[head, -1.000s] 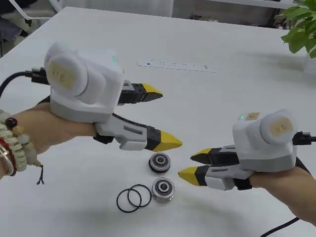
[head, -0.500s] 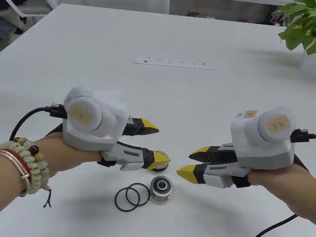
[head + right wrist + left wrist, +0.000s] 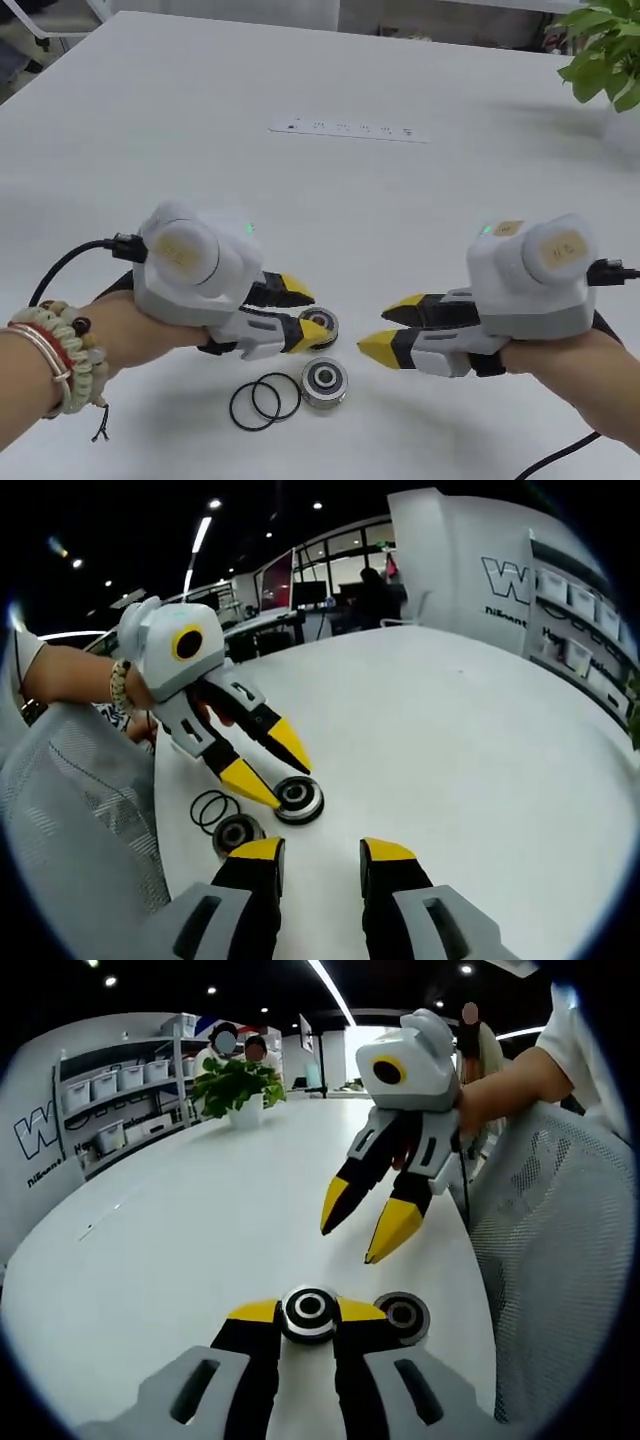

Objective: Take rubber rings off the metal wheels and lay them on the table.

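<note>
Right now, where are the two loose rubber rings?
Head view, low centre: the two rubber rings lie overlapped, flat on the table. They sit just left of the nearer metal wheel and below the left gripper.

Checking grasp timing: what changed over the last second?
The left gripper dropped toward the table, its jaws narrowing to pinch the far metal wheel. Unchanged: right gripper hovering open, near metal wheel, two rubber rings lying beside it.
</note>
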A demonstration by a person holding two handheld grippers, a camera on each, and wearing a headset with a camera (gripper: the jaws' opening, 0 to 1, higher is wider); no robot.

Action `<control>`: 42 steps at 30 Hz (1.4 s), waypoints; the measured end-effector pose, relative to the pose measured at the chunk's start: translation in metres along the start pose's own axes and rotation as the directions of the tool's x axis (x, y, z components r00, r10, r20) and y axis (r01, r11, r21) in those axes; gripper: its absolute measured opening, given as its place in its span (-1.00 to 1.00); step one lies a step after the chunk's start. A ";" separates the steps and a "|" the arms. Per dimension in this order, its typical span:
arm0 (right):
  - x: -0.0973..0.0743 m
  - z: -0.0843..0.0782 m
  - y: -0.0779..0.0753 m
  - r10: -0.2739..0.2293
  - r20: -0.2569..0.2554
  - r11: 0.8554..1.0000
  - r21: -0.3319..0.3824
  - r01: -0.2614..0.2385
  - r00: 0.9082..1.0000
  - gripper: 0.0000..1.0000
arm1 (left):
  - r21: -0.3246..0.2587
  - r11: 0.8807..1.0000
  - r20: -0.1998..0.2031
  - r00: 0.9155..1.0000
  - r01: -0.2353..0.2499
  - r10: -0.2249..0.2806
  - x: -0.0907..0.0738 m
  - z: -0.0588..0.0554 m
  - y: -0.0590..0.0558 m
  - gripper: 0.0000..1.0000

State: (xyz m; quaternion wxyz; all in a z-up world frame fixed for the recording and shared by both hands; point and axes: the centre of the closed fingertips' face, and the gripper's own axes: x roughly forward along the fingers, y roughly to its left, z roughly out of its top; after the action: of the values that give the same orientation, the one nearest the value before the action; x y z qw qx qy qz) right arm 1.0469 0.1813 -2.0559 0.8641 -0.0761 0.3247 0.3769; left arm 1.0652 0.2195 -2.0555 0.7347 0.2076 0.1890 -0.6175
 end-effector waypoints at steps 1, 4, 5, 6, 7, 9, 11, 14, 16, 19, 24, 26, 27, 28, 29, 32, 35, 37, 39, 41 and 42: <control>0.000 0.002 -0.001 -0.001 0.007 1.000 0.008 0.001 1.000 -0.45 | 0.001 1.000 -0.003 1.000 0.003 -0.003 0.000 -0.001 0.000 -0.74; -0.001 0.006 -0.004 -0.012 0.006 1.000 -0.001 0.012 1.000 -0.44 | -0.025 1.000 0.006 1.000 0.011 -0.010 0.000 -0.002 0.000 -0.79; -0.002 0.010 -0.005 -0.018 0.001 0.999 -0.038 0.018 1.000 -0.44 | -0.025 1.000 0.006 1.000 0.009 -0.009 0.000 -0.002 0.000 -0.81; -0.002 0.013 -0.006 -0.022 0.003 0.999 -0.048 0.022 1.000 -0.44 | -0.026 1.000 0.001 1.000 -0.001 0.001 -0.001 -0.003 0.003 -0.82; -0.003 0.017 -0.006 -0.021 0.007 0.998 -0.054 0.022 1.000 -0.43 | -0.031 1.000 0.007 1.000 0.002 -0.002 0.000 -0.002 0.002 -0.82; -0.004 0.027 -0.006 -0.016 0.027 0.998 -0.060 0.018 1.000 -0.41 | -0.030 1.000 0.010 1.000 0.001 0.000 0.001 -0.002 0.002 -0.82; -0.003 0.030 -0.009 -0.015 0.026 0.997 -0.070 0.017 1.000 -0.40 | -0.025 1.000 0.015 1.000 0.002 -0.001 0.001 -0.002 0.001 -0.84; 0.000 0.031 -0.010 -0.011 0.010 0.997 -0.073 0.012 1.000 -0.42 | -0.034 0.999 0.021 1.000 0.005 -0.005 0.003 -0.003 0.002 -0.85; 0.001 0.034 -0.008 0.006 0.009 0.998 -0.065 -0.006 1.000 -0.41 | -0.033 0.999 0.025 1.000 0.007 -0.006 0.002 -0.003 0.002 -0.84; 0.004 0.036 -0.004 0.023 -0.003 0.997 -0.076 -0.024 1.000 -0.42 | -0.035 0.999 0.030 1.000 0.007 -0.006 0.002 -0.003 0.001 -0.84; 0.015 0.038 0.000 0.034 -0.022 0.996 -0.076 -0.036 0.999 -0.42 | -0.033 0.999 0.064 0.998 0.008 -0.006 0.001 -0.004 0.001 -0.85; 0.019 0.031 0.001 0.034 -0.053 0.993 -0.110 -0.040 0.998 -0.41 | -0.030 1.000 0.069 0.998 0.008 -0.005 0.001 -0.003 0.001 -0.85; 0.020 0.027 0.000 0.028 -0.057 0.991 -0.127 -0.035 0.998 -0.41 | -0.031 0.999 0.070 0.998 0.007 -0.005 0.001 -0.002 0.001 -0.85; 0.020 0.025 0.000 0.026 -0.052 0.992 -0.123 -0.033 0.998 -0.41 | -0.031 1.000 0.070 0.998 0.006 -0.004 0.001 -0.002 0.001 -0.85; 0.020 0.024 -0.001 0.026 -0.040 0.994 -0.105 -0.030 0.999 -0.42 | -0.030 1.000 0.072 0.997 0.007 -0.004 0.001 -0.002 0.001 -0.85; 0.022 0.020 0.002 0.039 -0.016 0.998 -0.047 -0.040 0.999 -0.41 | -0.033 0.999 0.079 0.997 0.008 -0.005 0.001 -0.002 0.001 -0.85; 0.024 0.005 -0.005 0.006 -0.075 0.995 -0.099 -0.014 0.997 -0.44 | -0.035 0.999 0.083 0.997 0.007 -0.004 0.001 -0.002 0.000 -0.85; 0.026 0.001 -0.006 -0.001 -0.067 0.997 -0.078 -0.005 0.998 -0.45 | -0.035 0.999 0.084 0.996 0.004 -0.001 0.001 -0.002 0.000 -0.85; 0.029 -0.001 0.002 0.026 -0.070 0.996 -0.079 -0.032 0.997 -0.43 | -0.035 0.999 0.084 0.996 0.002 0.001 0.001 -0.003 0.000 -0.85; 0.033 0.001 0.005 0.025 -0.069 0.994 -0.105 -0.032 0.997 -0.42 | -0.036 0.999 0.085 0.996 0.001 0.002 0.000 -0.003 0.000 -0.85; 0.034 0.002 0.005 0.022 -0.067 0.994 -0.108 -0.029 0.997 -0.42 | -0.036 0.999 0.086 0.996 0.001 0.002 0.000 -0.003 0.000 -0.85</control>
State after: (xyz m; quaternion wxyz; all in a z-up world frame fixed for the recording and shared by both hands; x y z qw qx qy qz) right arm 1.0616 0.2062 -2.0747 0.8425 -0.1312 0.3330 0.4025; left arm 1.0655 0.2206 -2.0580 0.7460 0.1677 0.1682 -0.6221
